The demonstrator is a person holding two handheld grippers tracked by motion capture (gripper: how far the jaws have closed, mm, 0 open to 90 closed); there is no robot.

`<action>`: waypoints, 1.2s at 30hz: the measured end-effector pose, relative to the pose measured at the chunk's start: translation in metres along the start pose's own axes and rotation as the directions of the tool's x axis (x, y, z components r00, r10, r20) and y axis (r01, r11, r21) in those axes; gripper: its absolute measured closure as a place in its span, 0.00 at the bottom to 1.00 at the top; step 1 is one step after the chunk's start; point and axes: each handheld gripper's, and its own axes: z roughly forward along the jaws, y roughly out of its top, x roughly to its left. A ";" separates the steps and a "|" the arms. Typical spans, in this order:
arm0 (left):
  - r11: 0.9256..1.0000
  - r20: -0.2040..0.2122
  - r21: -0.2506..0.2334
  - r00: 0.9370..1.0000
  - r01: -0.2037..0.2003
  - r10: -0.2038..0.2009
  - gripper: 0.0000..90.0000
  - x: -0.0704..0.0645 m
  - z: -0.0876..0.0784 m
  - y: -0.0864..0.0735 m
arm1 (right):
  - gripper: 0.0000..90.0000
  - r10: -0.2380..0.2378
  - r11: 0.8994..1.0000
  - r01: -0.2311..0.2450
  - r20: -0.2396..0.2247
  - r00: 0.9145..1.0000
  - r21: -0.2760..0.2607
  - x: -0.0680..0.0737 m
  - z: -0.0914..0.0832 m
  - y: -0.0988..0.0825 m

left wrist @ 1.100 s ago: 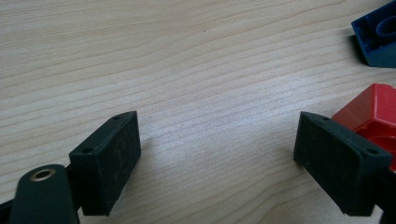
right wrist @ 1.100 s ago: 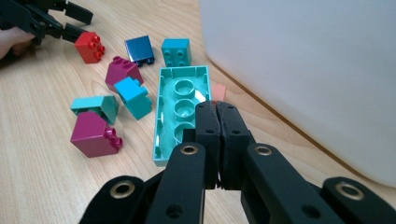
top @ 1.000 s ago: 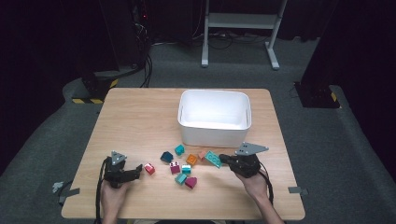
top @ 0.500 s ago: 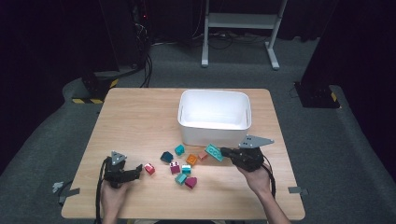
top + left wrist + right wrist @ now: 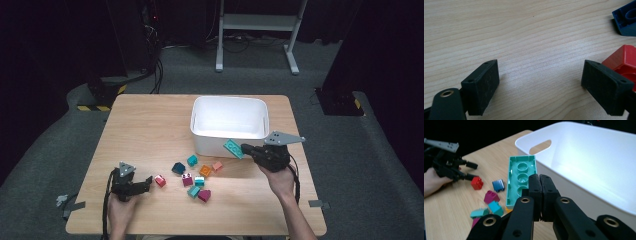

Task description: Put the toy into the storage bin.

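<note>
High view: the right gripper (image 5: 243,148) is clamped on a long teal plastic building brick (image 5: 233,148), held clear of the light wooden tabletop (image 5: 150,125) just outside the near wall of the white rectangular plastic bin (image 5: 229,119); that wall stands directly beyond the brick. To the gripper's left lies a loose cluster of small bricks, among them an orange one (image 5: 205,171) and a magenta one (image 5: 188,179). The left gripper (image 5: 146,181) rests low on the tabletop, jaws apart, with a small red brick (image 5: 160,180) just beyond its tips.

Left gripper view: the jaws stand wide apart over bare wood; the red brick (image 5: 624,62) lies touching the right-hand jaw, a dark blue brick (image 5: 627,20) farther ahead.

Right gripper view: the jaws meet on the teal brick's (image 5: 520,178) near edge, its hollow underside facing the camera. The bin's (image 5: 584,165) rim lies just right of the brick; the scattered bricks lie lower left.
</note>
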 end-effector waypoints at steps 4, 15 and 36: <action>1.000 -0.001 0.000 1.000 -0.002 0.002 0.17 0.000 0.000 0.000 | 0.98 0.017 1.000 -0.017 0.008 1.000 -0.011 -0.005 -0.002 0.009; 1.000 0.000 0.000 1.000 -0.002 0.002 0.17 0.000 0.000 0.000 | 0.98 0.013 1.000 -0.013 0.029 1.000 0.011 -0.018 0.002 0.030; 1.000 0.000 0.000 1.000 -0.002 0.002 0.17 0.000 0.000 0.000 | 0.98 0.031 0.997 -0.038 0.117 0.993 0.061 -0.044 0.029 0.052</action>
